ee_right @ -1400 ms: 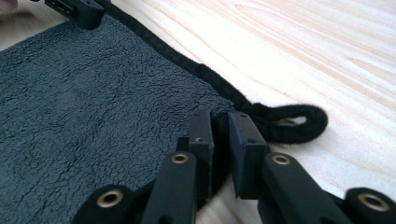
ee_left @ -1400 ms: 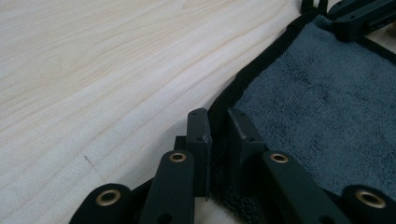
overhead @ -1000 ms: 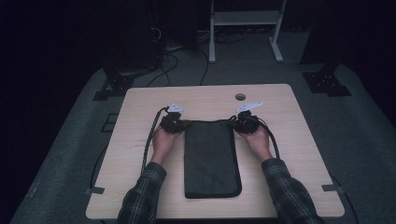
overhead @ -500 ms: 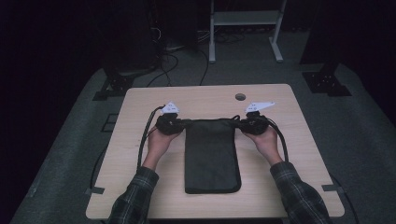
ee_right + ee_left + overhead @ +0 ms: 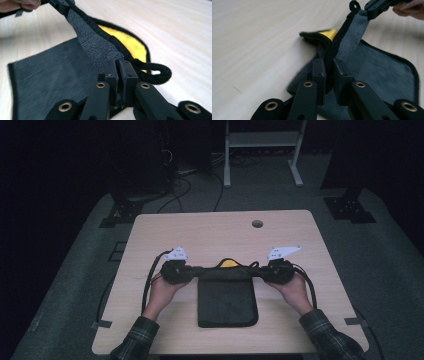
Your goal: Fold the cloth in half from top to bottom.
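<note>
A dark grey cloth (image 5: 227, 300) with a black hem and a yellow underside (image 5: 228, 263) lies on the wooden table (image 5: 210, 232). Its far edge is raised and stretched between both grippers. My left gripper (image 5: 196, 270) is shut on the cloth's far left corner, and its jaws (image 5: 329, 72) pinch the hem. My right gripper (image 5: 258, 268) is shut on the far right corner. In the right gripper view the jaws (image 5: 119, 71) clamp the cloth beside a black hanging loop (image 5: 156, 72). The yellow side (image 5: 130, 41) shows under the lifted edge.
A round hole (image 5: 257, 224) sits in the table's far right part. Beyond the table stand a white frame (image 5: 260, 142) and dark stand bases (image 5: 350, 207), with cables (image 5: 185, 175) on the floor. Black cables trail from both grippers off the table's sides.
Both hands have moved apart and toward the near edge, lifting the cloth's far edge with them. The cloth now looks shorter and its yellow underside shows.
</note>
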{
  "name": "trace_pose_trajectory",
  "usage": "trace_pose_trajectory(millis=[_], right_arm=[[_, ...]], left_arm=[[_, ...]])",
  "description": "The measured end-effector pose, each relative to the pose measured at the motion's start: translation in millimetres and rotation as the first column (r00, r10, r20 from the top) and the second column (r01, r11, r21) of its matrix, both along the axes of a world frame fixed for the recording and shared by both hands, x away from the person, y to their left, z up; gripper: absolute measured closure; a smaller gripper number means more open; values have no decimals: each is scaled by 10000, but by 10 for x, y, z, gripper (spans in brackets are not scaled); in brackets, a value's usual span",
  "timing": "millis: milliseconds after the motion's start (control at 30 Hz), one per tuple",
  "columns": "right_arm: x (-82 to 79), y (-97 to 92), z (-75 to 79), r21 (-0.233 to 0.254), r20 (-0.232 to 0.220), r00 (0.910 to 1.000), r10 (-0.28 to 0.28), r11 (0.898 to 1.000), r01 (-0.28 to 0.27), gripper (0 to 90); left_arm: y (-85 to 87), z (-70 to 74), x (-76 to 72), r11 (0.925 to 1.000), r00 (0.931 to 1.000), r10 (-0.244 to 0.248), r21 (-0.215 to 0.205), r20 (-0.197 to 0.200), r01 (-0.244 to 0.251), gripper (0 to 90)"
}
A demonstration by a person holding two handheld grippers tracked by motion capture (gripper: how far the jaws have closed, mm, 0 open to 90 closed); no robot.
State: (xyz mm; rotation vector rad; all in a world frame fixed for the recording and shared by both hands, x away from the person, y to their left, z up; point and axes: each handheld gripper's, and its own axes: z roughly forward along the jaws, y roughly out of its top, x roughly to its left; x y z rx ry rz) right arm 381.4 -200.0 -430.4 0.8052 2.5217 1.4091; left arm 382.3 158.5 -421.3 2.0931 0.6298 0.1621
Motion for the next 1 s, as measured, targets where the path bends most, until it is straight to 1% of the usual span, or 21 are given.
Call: trace_pose_trajectory(millis=[100, 133, 200, 400, 500, 567, 600, 633, 667, 733, 767, 800, 833, 900, 1000], right_arm=[[-90, -2, -28, -112, -82, 9999, 136, 9998, -137, 852], [-111, -4, -33, -82, -107, 9998, 159, 9998, -160, 852], [-151, -4, -40, -127, -238, 9994, 237, 9996, -240, 852], [-273, -2, -55, -155, -334, 9981, 525, 9985, -531, 852], [-348, 1, -78, -228, -419, 9968, 681, 9974, -691, 851], [-373, 16, -121, -476, -538, 9959, 724, 9960, -750, 841], [-378, 19, -134, -507, -485, 9959, 766, 9956, -790, 824], [-375, 24, -125, -513, -433, 9956, 826, 9951, -848, 797], [-370, 24, -101, -538, -313, 9965, 778, 9954, -794, 768], [-330, 18, -11, -147, -129, 9967, 796, 9967, -798, 692], [-307, 25, 37, -19, -108, 9974, 712, 9975, -712, 685], [-278, 39, 75, 29, 40, 9977, 683, 9977, -683, 678], [-238, 67, 111, 38, 180, 9978, 641, 9979, -642, 659], [-164, 116, 138, 12, 303, 9981, 540, 9985, -541, 648], [45, 254, 117, -155, 219, 9988, 427, 9990, -423, 596]], left_arm=[[-1, -34, -83, 9999, 9997, -121, 30, -195, 122, 809], [-2, -42, -112, 9998, 9996, -171, 102, -203, 173, 809], [9, -54, -166, 9996, 9993, -265, 109, -259, 268, 809], [45, -80, -307, 9988, 9975, -497, -69, -495, 494, 809], [44, -115, -362, 9982, 9964, -592, 43, -608, 596, 808], [39, -170, -375, 9978, 9951, -627, 149, -770, 640, 807], [33, -192, -376, 9978, 9948, -612, 222, -817, 632, 807], [29, -203, -376, 9976, 9945, -613, 267, -845, 638, 807], [26, -216, -376, 9974, 9940, -633, 295, -897, 662, 807], [14, -235, -383, 9968, 9931, -667, 363, -969, 705, 807], [4, -245, -388, 9962, 9922, -718, 418, -1020, 764, 807], [-5, -259, -391, 9955, 9917, -767, 482, -1037, 820, 807], [-8, -266, -395, 9953, 9913, -771, 501, -1063, 827, 806], [-8, -280, -396, 9947, 9904, -789, 561, -1137, 857, 806], [-2, -283, -392, 9946, 9900, -813, 544, -1156, 881, 806]])
